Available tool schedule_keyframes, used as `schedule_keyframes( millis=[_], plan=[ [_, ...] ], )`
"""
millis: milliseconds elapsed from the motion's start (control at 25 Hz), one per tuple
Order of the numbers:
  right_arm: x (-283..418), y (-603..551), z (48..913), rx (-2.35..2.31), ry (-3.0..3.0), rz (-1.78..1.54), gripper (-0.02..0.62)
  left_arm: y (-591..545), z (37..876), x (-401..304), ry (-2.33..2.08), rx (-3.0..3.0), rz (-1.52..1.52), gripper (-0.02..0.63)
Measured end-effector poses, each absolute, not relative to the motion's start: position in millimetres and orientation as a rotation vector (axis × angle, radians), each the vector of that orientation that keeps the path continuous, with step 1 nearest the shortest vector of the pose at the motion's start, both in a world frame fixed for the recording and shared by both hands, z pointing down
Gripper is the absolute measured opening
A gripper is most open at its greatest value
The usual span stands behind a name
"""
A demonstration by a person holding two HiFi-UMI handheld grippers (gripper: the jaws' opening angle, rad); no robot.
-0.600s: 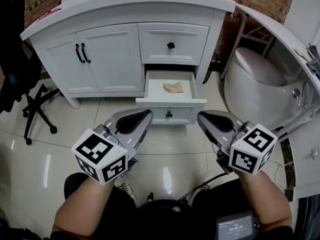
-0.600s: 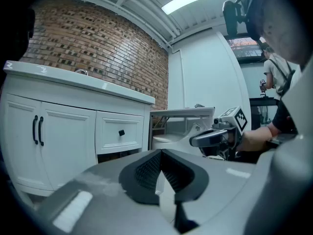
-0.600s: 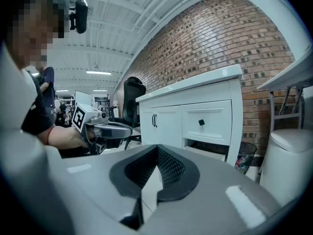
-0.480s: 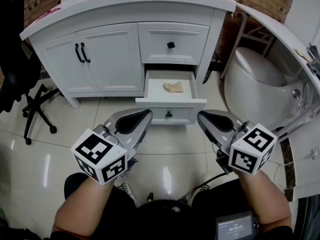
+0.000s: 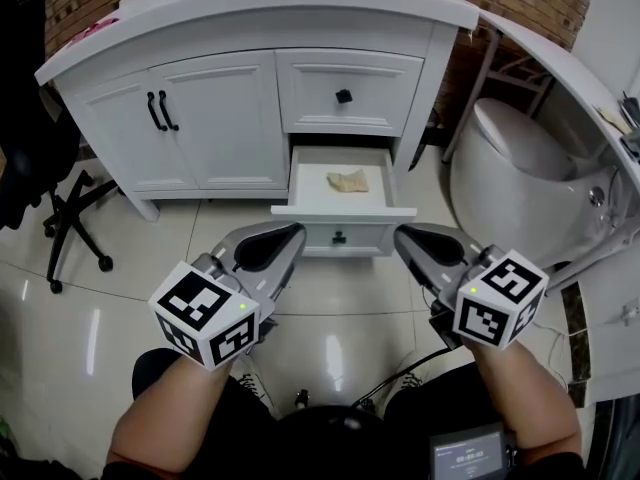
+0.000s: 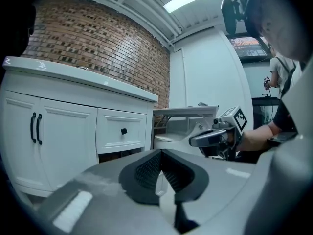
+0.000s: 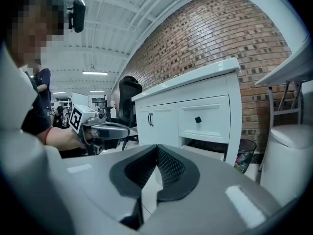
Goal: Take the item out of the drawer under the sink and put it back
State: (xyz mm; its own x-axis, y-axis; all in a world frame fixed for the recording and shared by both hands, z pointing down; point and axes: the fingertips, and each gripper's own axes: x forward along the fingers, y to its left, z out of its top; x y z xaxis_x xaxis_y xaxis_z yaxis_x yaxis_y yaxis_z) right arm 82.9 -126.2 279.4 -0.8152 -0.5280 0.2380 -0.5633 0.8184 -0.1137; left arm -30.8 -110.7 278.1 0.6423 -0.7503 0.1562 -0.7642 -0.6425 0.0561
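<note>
The lower drawer of the white sink cabinet stands pulled open. A tan crumpled item lies inside it on the drawer's floor. My left gripper is shut and empty, hanging over the floor just in front of the drawer's left corner. My right gripper is also shut and empty, just off the drawer's right corner. In the left gripper view the jaws meet with nothing between them, and the right gripper shows beyond. The right gripper view shows its closed jaws and the left gripper.
Above the open drawer is a shut drawer with a black knob. Two cabinet doors with black handles are to the left. A black office chair stands at the far left. A white toilet sits at the right, beside a curved white counter.
Nothing has been taken hold of or let go. The head view has shifted slightly; both grippers stay shut in front of the open drawer.
</note>
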Motion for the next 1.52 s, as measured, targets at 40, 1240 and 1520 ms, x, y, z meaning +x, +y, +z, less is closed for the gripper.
schedule_keyframes(
  millis=[40, 1240, 1520],
  plan=[
    [82.7, -128.7, 279.8, 0.853, -2.806, 0.269, 0.008, -112.7, 278.5, -31.1, -1.267, 2.74, 0.18, 0.005],
    [73.0, -206.4, 308.6, 0.893, -2.764, 0.353, 0.008, -178.8, 311.8, -44.1, -1.205, 2.721, 0.215, 0.005],
    [65.0, -206.7, 315.5, 0.856, -2.73, 0.335, 0.008, -178.4, 311.3, -42.4, -1.2, 2.715, 0.209, 0.005]
  ],
)
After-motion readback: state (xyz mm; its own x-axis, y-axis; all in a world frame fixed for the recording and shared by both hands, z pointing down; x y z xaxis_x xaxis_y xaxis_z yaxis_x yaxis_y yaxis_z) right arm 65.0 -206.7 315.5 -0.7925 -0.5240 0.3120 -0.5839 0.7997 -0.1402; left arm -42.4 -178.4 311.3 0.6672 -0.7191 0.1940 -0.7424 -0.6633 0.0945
